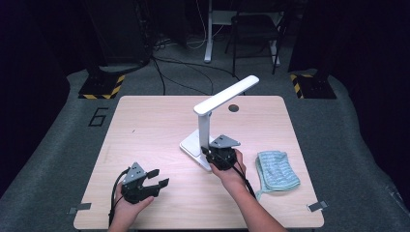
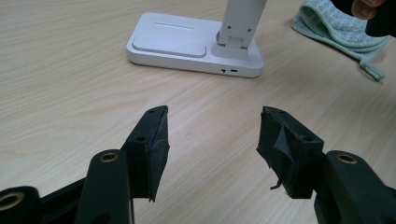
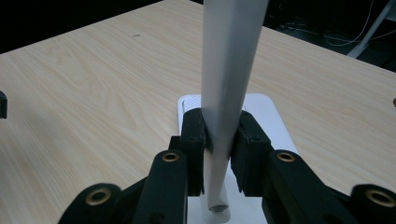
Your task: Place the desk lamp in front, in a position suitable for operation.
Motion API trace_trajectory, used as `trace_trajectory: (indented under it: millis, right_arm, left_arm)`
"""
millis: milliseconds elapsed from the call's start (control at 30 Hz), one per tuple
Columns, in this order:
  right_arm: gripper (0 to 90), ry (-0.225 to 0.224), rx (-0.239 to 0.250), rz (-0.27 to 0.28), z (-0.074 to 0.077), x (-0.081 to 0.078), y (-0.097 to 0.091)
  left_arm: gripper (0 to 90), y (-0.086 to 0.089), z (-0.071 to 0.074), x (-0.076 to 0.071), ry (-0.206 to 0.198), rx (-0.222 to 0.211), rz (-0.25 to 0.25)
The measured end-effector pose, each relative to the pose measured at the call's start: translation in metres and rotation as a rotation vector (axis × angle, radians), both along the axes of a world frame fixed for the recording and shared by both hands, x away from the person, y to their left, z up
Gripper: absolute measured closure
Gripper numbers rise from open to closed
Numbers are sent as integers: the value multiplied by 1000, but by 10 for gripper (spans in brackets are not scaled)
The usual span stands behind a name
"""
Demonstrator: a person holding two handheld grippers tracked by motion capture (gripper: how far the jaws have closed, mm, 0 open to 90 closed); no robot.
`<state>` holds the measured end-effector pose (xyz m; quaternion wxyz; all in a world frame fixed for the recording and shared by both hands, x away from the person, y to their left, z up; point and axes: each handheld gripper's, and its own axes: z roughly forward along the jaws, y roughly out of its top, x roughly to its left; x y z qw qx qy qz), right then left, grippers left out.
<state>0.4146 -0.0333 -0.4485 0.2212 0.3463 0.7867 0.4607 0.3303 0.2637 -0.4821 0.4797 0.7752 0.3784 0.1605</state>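
A pale wooden counter (image 1: 145, 125) carries a white desk lamp (image 1: 209, 126), which stands near the middle on its flat base with its upright post rising and its light bar angled up toward the far right. The right tongs (image 3: 219, 140) are pinching the lamp's post low down, just above the base, one black pad on each side. The left tongs (image 2: 212, 140) rest spread and empty on the near left, well apart from the lamp, and a folded light green cloth (image 1: 275, 169) lies just right of the right hand.
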Motion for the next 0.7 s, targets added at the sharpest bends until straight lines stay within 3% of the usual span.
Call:
trace_trajectory:
  millis: [133, 367, 700]
  right_arm:
    - [765, 8, 1, 7, 1, -4, -2]
    - [766, 6, 3, 15, 0, -17, -2]
    - [765, 24, 8, 22, 1, -38, 7]
  left_arm:
    - [427, 1, 0, 0, 4, -13, 8]
    - [427, -1, 1, 0, 7, 3, -10]
    - [432, -2, 1, -1, 1, -7, -12]
